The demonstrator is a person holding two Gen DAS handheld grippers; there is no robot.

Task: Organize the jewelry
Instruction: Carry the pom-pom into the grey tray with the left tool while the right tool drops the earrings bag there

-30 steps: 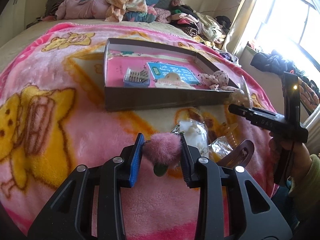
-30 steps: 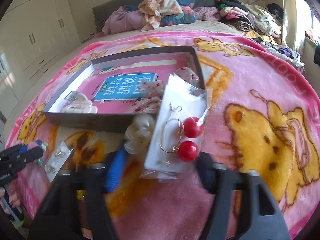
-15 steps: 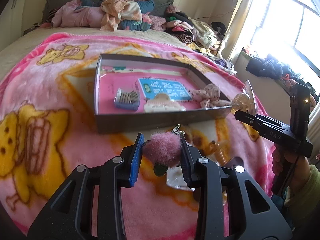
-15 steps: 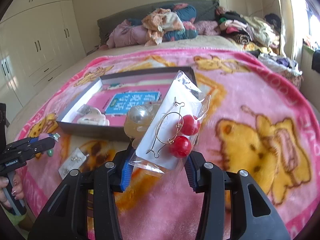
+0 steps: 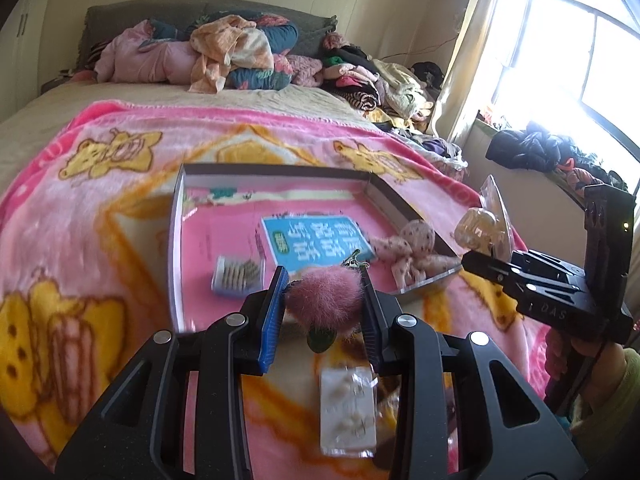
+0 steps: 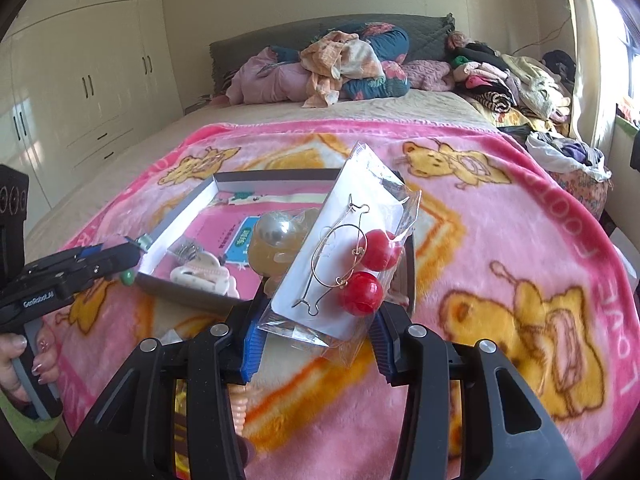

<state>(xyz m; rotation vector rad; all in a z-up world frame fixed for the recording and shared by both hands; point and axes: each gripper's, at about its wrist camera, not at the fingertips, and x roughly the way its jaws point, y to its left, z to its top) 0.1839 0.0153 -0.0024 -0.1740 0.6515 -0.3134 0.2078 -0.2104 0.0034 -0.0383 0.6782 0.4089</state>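
Left wrist view: one shallow tray (image 5: 178, 240) is seen on the pink blanket (image 5: 100, 208) of the bed. One blue card (image 5: 316, 242), one small comb case (image 5: 238, 276) and one spotted fabric piece (image 5: 412, 244) are contained in it. A pink pompom earring (image 5: 324, 300) is clamped in the left tongs (image 5: 324, 304) above the near tray wall. One packet of red ball earrings (image 6: 352, 264) is gripped in the right tongs (image 6: 316, 336) beside the right tray edge. Open blanket is left to the right.

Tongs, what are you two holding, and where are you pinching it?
Left tongs squeeze the pink pom-pom by its sides. Right tongs pinch the red earring packet at its bottom.
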